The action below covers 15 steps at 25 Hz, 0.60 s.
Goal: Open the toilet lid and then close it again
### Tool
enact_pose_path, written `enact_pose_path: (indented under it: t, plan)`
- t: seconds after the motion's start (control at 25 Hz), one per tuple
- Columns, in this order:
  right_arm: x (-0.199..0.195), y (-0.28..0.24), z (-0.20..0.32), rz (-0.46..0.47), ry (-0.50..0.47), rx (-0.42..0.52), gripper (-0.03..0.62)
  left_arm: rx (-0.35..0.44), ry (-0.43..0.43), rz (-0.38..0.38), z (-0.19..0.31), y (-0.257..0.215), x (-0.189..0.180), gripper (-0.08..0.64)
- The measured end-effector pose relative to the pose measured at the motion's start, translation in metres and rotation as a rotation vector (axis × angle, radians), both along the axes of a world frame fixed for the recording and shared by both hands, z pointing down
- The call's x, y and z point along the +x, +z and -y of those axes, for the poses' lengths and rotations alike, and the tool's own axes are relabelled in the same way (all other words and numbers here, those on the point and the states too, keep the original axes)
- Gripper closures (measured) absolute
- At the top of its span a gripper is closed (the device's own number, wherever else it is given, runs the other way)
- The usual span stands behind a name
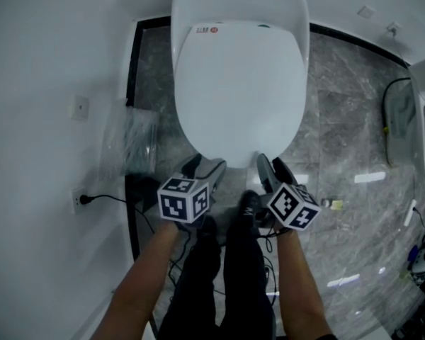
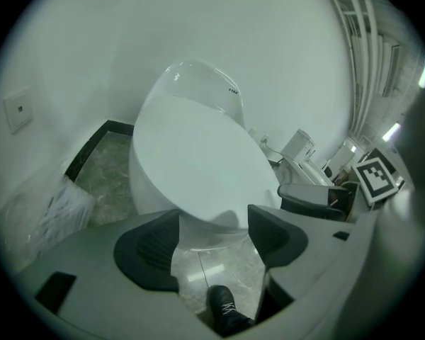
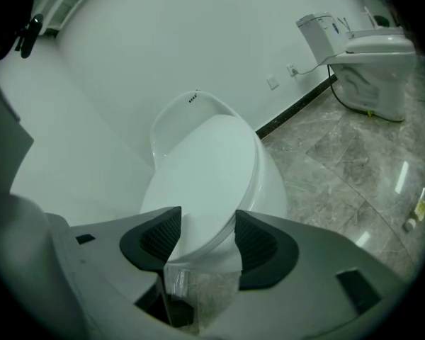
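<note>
Head view: illegible red label [image 1: 211,29] on toilet lid [image 1: 241,94]; left tool [image 1: 204,166], right tool [image 1: 273,168] agape.

The person wears dark trousers [image 1: 227,275] and a black shoe [image 2: 225,310] with pale lacing, and no sleeves cover the forearms. The left claw [image 1: 202,164] and right claw [image 1: 271,163] each have a grey moulded body with two black pads [image 2: 150,246], finely ribbed on their inner faces. Each carries a white cube [image 1: 184,199] printed with black square markers.
</note>
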State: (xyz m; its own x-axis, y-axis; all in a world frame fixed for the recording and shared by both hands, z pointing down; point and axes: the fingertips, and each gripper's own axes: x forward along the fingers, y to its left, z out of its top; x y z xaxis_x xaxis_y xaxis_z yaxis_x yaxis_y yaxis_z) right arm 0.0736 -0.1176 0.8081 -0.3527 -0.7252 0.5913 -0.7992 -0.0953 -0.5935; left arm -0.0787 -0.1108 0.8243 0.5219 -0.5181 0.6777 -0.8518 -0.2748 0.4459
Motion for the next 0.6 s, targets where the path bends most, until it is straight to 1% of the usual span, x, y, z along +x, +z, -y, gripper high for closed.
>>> enact_pose_path:
  t: [0.04, 0.2, 0.4, 0.48, 0.52, 0.6]
  plan:
    - [0.0, -0.001, 0.0, 0.003, 0.003, -0.002, 0.345, 0.002, 0.003, 0.004, 0.0, -0.001, 0.0, 0.259]
    - [0.003, -0.005, 0.0, 0.003, 0.023, -0.007, 0.385, 0.012, 0.015, 0.023, -0.002, -0.006, -0.002, 0.259]
    - [0.003, -0.013, 0.0, 0.042, 0.034, -0.022, 0.385, 0.048, 0.065, 0.055, -0.012, -0.016, 0.0, 0.259]
    - [0.003, -0.019, 0.0, 0.055, 0.045, -0.018, 0.393, 0.047, 0.091, 0.068, -0.019, -0.016, 0.003, 0.259]
    - [0.004, -0.023, 0.0, 0.058, 0.049, -0.014, 0.407, 0.044, 0.103, 0.074, -0.022, -0.015, 0.005, 0.261]
    - [0.004, -0.026, -0.001, 0.06, 0.046, -0.014, 0.408, 0.037, 0.115, 0.083, -0.025, -0.012, 0.007, 0.265]
